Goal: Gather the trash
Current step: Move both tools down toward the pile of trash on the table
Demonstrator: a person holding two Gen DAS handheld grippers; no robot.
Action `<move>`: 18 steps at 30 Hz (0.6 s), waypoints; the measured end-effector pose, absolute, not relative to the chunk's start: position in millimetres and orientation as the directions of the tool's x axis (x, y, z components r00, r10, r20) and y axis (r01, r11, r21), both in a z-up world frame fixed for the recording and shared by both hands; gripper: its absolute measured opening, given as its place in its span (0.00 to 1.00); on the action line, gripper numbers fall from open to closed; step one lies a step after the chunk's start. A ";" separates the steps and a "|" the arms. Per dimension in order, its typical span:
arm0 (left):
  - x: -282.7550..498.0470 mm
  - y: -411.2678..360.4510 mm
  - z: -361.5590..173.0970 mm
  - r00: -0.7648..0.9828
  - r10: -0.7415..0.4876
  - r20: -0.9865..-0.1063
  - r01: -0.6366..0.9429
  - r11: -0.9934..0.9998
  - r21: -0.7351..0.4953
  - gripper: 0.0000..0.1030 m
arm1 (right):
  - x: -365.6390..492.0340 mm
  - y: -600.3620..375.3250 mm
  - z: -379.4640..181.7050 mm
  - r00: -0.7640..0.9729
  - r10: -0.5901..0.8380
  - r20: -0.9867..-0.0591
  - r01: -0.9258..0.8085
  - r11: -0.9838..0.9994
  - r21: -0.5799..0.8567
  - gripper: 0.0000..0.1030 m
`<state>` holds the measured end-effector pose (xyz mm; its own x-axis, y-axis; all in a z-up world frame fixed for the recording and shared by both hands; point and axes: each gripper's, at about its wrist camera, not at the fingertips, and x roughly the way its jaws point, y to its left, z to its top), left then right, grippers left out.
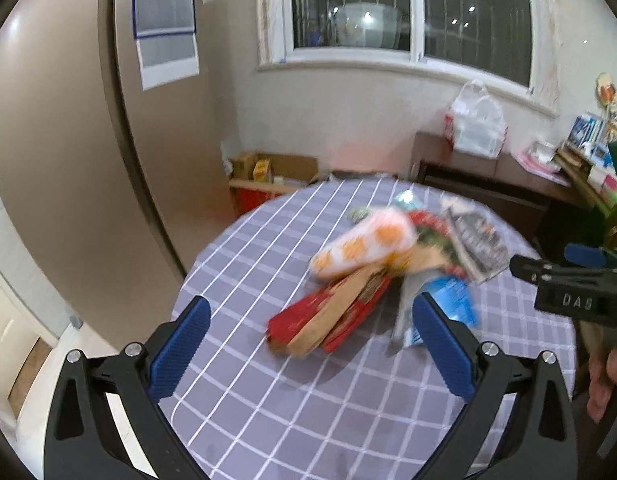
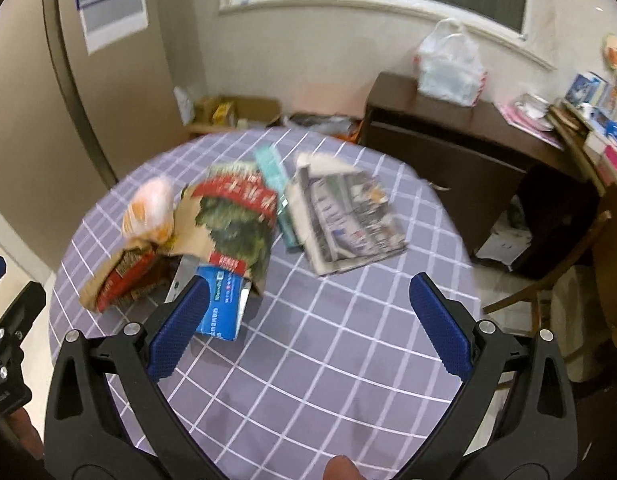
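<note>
Left wrist view showed both jaws spread and empty above the bench, the trash pile lying just ahead of them, so the approach step seemingly called for descending onto one piece.

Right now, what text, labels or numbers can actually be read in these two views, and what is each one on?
"DAS": on the black body of the right gripper, seen in the left wrist view.
Red carton: large white characters, blurred, unreadable.
Blue box: small print, unreadable.
Newspaper: print too blurred.
Wall sheets: too small to read.
</note>
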<state>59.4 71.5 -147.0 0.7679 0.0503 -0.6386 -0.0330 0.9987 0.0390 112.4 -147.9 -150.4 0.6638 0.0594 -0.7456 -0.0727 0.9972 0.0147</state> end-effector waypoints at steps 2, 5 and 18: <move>63.2 81.9 -155.7 0.752 0.063 -0.657 -0.048 0.998 0.040 0.96 | 121.9 -135.6 -158.6 0.651 0.078 -0.755 -0.106 0.994 0.012 0.95; 69.8 90.8 -158.1 0.750 0.065 -0.658 -0.052 0.998 0.040 0.96 | 136.0 -121.3 -165.7 0.636 0.095 -0.766 -0.137 0.990 0.009 0.95; 91.8 87.9 -178.4 0.716 0.054 -0.696 -0.008 0.998 0.070 0.96 | 174.2 -72.2 -152.7 0.614 0.317 -0.723 -0.322 0.937 0.138 0.95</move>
